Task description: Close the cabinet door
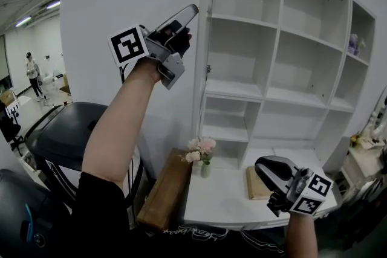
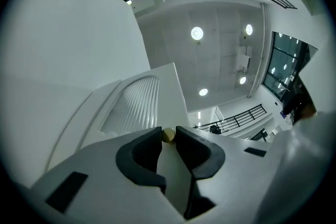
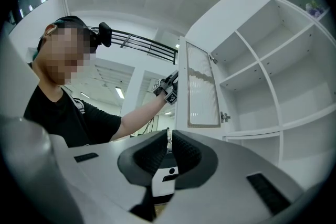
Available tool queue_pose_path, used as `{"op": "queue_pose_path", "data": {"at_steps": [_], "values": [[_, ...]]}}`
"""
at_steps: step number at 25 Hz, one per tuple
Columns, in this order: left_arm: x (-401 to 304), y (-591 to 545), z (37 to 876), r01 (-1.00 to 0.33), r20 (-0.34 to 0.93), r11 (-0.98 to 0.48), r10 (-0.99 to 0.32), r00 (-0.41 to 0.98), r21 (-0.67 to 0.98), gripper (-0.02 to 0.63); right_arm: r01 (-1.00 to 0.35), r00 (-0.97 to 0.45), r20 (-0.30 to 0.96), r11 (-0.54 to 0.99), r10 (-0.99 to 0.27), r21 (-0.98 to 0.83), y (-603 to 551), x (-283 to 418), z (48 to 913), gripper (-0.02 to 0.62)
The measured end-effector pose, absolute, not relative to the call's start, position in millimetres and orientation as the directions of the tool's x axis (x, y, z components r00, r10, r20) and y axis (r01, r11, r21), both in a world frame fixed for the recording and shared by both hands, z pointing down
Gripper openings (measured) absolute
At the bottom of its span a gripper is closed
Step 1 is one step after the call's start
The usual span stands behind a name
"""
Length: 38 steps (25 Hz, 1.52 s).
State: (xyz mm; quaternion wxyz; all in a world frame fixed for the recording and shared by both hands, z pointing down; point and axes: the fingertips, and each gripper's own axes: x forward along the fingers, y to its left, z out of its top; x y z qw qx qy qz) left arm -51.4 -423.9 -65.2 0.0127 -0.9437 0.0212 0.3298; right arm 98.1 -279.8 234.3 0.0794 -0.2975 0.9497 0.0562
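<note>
The white cabinet door [image 1: 201, 87] stands open and shows edge-on in the head view. In the right gripper view its ribbed glass panel [image 3: 202, 86] faces me. My left gripper [image 1: 188, 14] is raised to the door's free edge. In the left gripper view its jaws are closed on a small yellowish knob [image 2: 168, 135] below the ribbed panel [image 2: 131, 105]. My right gripper [image 1: 270, 173] hangs low at the right over the counter, with its jaws [image 3: 169, 135] shut and nothing between them. The left gripper [image 3: 168, 86] also shows at the door's edge in the right gripper view.
White open shelves [image 1: 290, 51] fill the cabinet, with a purple item [image 1: 353, 43] high on the right. On the white counter [image 1: 224, 202] stand a flower vase [image 1: 204, 159] and a tan board [image 1: 257, 183]. A wooden plank [image 1: 164, 190] and a black chair [image 1: 69, 136] are at the left.
</note>
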Motion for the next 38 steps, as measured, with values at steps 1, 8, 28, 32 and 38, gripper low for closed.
{"op": "queue_pose_path", "data": {"at_steps": [1,8,28,32,38], "values": [[-52,-424,-65,-0.054,-0.624,-0.998,-0.033,0.781,-0.014,0.1,-0.577,-0.808,-0.184,0.815,-0.559,0.058,-281,100,234,0.055],[-55,-423,-67,-0.084,-0.638,-0.996,-0.047,0.769,-0.028,0.1,-0.569,-0.813,-0.183,0.821,-0.553,0.045,-286,100,235,0.055],[69,-419,-67,-0.403,-0.602,-0.9,-0.229,0.765,-0.17,0.094,-0.581,-0.799,-0.17,0.813,-0.577,-0.03,-293,185,260,0.054],[99,-424,-66,-0.507,-0.594,-0.837,-0.305,0.744,-0.205,0.094,-0.599,-0.786,-0.166,0.8,-0.596,-0.035,-284,205,267,0.055],[136,-433,-63,-0.605,-0.583,-0.757,-0.383,0.717,-0.247,0.093,-0.642,-0.758,-0.145,0.767,-0.636,-0.009,-273,229,273,0.054]]}}
